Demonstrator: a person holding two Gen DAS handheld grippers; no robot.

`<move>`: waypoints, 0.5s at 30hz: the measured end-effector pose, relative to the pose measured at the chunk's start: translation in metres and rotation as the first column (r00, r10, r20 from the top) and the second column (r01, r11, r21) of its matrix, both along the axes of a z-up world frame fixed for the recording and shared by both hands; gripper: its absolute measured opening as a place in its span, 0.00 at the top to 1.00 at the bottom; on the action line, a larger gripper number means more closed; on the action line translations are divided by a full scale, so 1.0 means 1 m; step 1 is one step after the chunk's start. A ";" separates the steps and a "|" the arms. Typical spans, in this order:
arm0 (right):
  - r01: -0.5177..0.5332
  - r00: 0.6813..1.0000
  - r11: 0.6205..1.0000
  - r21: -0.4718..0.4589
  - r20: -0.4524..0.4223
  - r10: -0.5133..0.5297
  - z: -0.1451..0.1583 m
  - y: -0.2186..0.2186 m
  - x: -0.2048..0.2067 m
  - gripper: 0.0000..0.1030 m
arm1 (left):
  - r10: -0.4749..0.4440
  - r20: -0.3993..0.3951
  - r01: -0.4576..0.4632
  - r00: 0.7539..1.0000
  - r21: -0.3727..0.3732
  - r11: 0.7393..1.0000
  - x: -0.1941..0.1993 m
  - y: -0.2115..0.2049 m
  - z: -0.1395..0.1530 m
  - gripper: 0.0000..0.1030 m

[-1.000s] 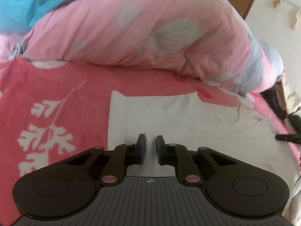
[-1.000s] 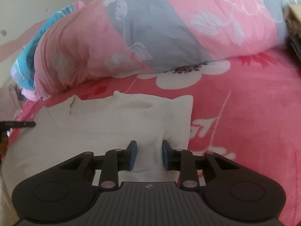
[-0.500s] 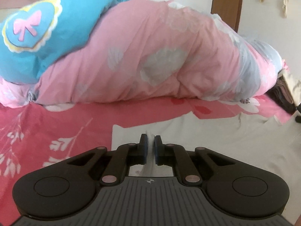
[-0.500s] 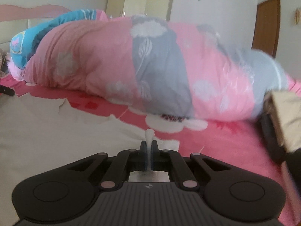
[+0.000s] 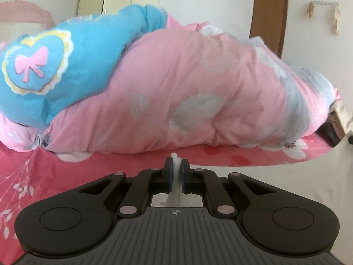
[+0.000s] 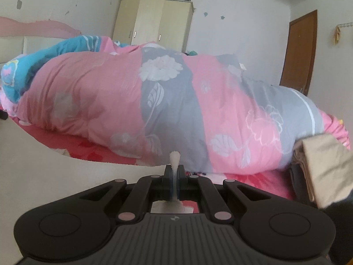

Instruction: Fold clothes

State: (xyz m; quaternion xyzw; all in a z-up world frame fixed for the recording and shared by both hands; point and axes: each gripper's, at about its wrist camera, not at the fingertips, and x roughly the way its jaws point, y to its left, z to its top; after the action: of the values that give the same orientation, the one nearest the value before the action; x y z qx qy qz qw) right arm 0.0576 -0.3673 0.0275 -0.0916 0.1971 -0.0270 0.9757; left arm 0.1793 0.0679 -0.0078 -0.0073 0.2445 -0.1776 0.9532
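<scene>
A: Item: cream knitted garment [image 5: 264, 187]; lay flat on the red floral bedsheet [image 5: 44, 167] a second ago; near edge now lifted.

B: Left gripper [image 5: 175, 172], right gripper [image 6: 174, 183]: jaws clamped on its fabric; fold beginning, likely toward the pink quilt [image 6: 99, 92].

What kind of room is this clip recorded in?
Most likely a home bedroom. A bed with a red floral sheet fills the foreground, a rolled pink and grey quilt lies across it, and a cream wardrobe stands against the far wall beside a brown door.
</scene>
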 end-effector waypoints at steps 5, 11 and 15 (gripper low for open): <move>0.020 0.998 1.000 0.004 -0.059 -0.020 -0.022 -0.008 0.041 0.98 | 0.014 -0.039 -0.013 0.999 0.009 1.000 0.027 -0.006 -0.020 0.95; 0.028 0.996 0.998 0.048 -0.085 -0.024 -0.035 -0.021 0.079 0.98 | 0.015 -0.067 -0.015 0.998 0.015 1.000 0.054 -0.011 -0.039 0.95; 0.043 0.989 0.997 0.067 -0.144 -0.033 -0.058 -0.028 0.098 0.98 | 0.012 -0.096 -0.012 0.995 0.007 1.000 0.069 -0.012 -0.053 0.95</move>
State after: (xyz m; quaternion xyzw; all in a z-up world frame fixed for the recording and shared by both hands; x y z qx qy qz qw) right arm 0.1556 -0.3958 -0.0304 -0.0552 0.2691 -0.0318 0.9610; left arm 0.2482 0.0557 -0.0610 -0.0143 0.2904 -0.1707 0.9415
